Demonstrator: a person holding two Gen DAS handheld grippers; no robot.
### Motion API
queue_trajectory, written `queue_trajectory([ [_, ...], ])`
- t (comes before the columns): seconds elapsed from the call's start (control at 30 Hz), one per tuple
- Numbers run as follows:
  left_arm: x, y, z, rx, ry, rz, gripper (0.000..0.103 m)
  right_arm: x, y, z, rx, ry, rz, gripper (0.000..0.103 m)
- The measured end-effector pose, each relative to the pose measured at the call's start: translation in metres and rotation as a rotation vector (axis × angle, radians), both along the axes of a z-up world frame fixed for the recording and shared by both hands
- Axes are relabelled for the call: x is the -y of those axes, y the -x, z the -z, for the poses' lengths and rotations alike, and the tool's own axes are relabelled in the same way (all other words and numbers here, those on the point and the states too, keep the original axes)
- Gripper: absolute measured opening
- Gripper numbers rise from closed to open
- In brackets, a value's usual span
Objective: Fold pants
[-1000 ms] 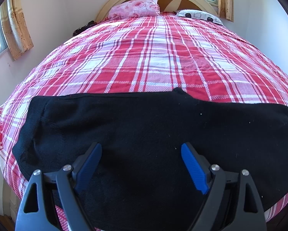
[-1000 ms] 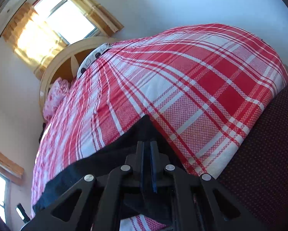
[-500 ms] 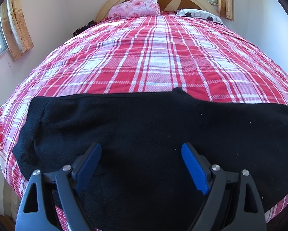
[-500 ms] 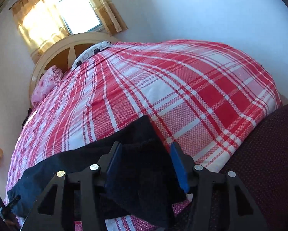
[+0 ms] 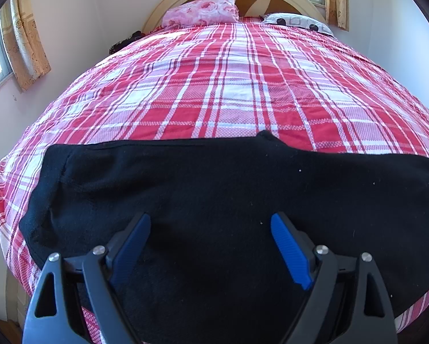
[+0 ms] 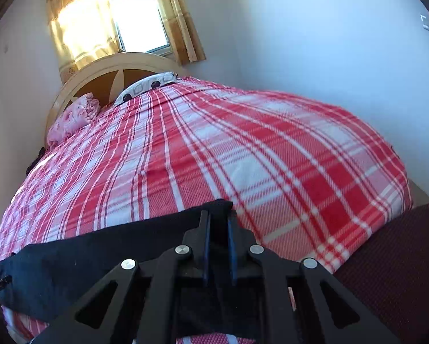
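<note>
The black pants (image 5: 214, 200) lie flat across the near end of the bed, folded lengthwise, with the waist at the left. My left gripper (image 5: 210, 226) is open, its blue fingers (image 5: 289, 249) spread just above the middle of the cloth. In the right wrist view the pants (image 6: 85, 258) run off to the left. My right gripper (image 6: 218, 220) is nearly shut on the leg end of the pants, with black cloth between the pads.
The bed has a red and white plaid cover (image 5: 228, 86), a pink pillow (image 5: 203, 11) and a spotted pillow (image 5: 297, 23) by the headboard (image 6: 105, 71). A dark maroon surface (image 6: 401, 272) lies at the right foot of the bed. Walls stand close on both sides.
My right gripper was shut, opened half a second ago, and has closed again on the leg end of the pants while tilting upright. My left gripper has stayed still and open.
</note>
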State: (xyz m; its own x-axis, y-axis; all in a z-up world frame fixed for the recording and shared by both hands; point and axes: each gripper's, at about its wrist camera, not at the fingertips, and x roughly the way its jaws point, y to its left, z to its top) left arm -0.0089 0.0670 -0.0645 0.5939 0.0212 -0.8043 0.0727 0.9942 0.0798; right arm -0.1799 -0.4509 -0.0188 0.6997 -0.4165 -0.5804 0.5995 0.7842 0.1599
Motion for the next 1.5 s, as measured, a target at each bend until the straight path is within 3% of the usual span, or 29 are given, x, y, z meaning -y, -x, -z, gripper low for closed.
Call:
queue_trajectory([
  [0.13, 0.000, 0.000, 0.000, 0.007, -0.005, 0.002, 0.089, 0.013, -0.016, 0.012, -0.029, -0.015, -0.023, 0.014],
  [0.2, 0.000, 0.000, 0.000, 0.009, -0.009, 0.008, 0.090, 0.028, -0.024, 0.026, -0.045, -0.094, -0.040, 0.022],
  [0.23, 0.000, 0.000, 0.000, 0.009, -0.008, 0.008, 0.090, 0.035, -0.022, 0.026, -0.022, -0.136, -0.035, 0.030],
  [0.3, -0.001, 0.000, 0.000, 0.007, -0.002, 0.002, 0.091, 0.054, -0.006, 0.019, 0.091, -0.239, 0.000, 0.033],
  [0.37, -0.001, 0.000, 0.000, 0.006, 0.003, 0.001, 0.091, 0.070, 0.023, 0.007, 0.216, -0.290, 0.085, 0.039],
  [0.4, -0.001, 0.000, 0.000, 0.006, 0.004, 0.002, 0.091, 0.074, 0.036, 0.003, 0.245, -0.302, 0.119, 0.046],
  [0.43, -0.001, -0.001, 0.000, 0.005, 0.006, 0.002, 0.091, 0.074, 0.046, -0.001, 0.256, -0.307, 0.150, 0.047],
  [0.53, -0.001, -0.001, 0.001, 0.005, 0.014, -0.003, 0.092, 0.053, 0.065, -0.001, 0.192, -0.303, 0.163, 0.047],
  [0.7, 0.001, -0.002, 0.001, 0.012, -0.004, 0.010, 0.092, -0.001, 0.058, 0.028, 0.080, -0.295, 0.032, 0.047],
  [0.8, 0.000, 0.000, -0.001, 0.013, -0.013, 0.029, 0.092, 0.000, 0.052, 0.050, -0.024, -0.278, 0.126, 0.041],
  [0.93, -0.005, 0.005, -0.011, 0.055, -0.035, 0.020, 0.092, 0.007, 0.066, 0.035, 0.127, -0.308, 0.168, 0.044],
  [0.97, -0.006, 0.008, -0.015, 0.076, -0.036, 0.022, 0.092, 0.008, 0.070, 0.029, 0.188, -0.318, 0.142, 0.049],
  [1.07, -0.005, 0.010, -0.023, 0.103, -0.039, 0.036, 0.092, 0.020, 0.069, 0.026, 0.234, -0.337, 0.134, 0.055],
  [1.23, -0.001, 0.012, -0.023, 0.093, -0.047, 0.049, 0.092, 0.040, 0.053, 0.052, 0.161, -0.404, 0.102, 0.055],
  [1.27, -0.001, 0.011, -0.023, 0.089, -0.043, 0.045, 0.092, 0.040, 0.052, 0.049, 0.167, -0.387, 0.095, 0.055],
  [1.33, -0.002, 0.011, -0.023, 0.080, -0.021, 0.034, 0.092, 0.039, 0.051, 0.050, 0.173, -0.451, 0.050, 0.055],
  [1.43, -0.002, 0.012, -0.025, 0.083, 0.001, 0.028, 0.092, 0.019, 0.042, 0.050, 0.055, -0.405, -0.004, 0.055],
  [1.5, 0.002, 0.012, -0.025, 0.085, -0.006, 0.038, 0.092, 0.006, 0.039, 0.051, 0.023, -0.410, -0.055, 0.055],
])
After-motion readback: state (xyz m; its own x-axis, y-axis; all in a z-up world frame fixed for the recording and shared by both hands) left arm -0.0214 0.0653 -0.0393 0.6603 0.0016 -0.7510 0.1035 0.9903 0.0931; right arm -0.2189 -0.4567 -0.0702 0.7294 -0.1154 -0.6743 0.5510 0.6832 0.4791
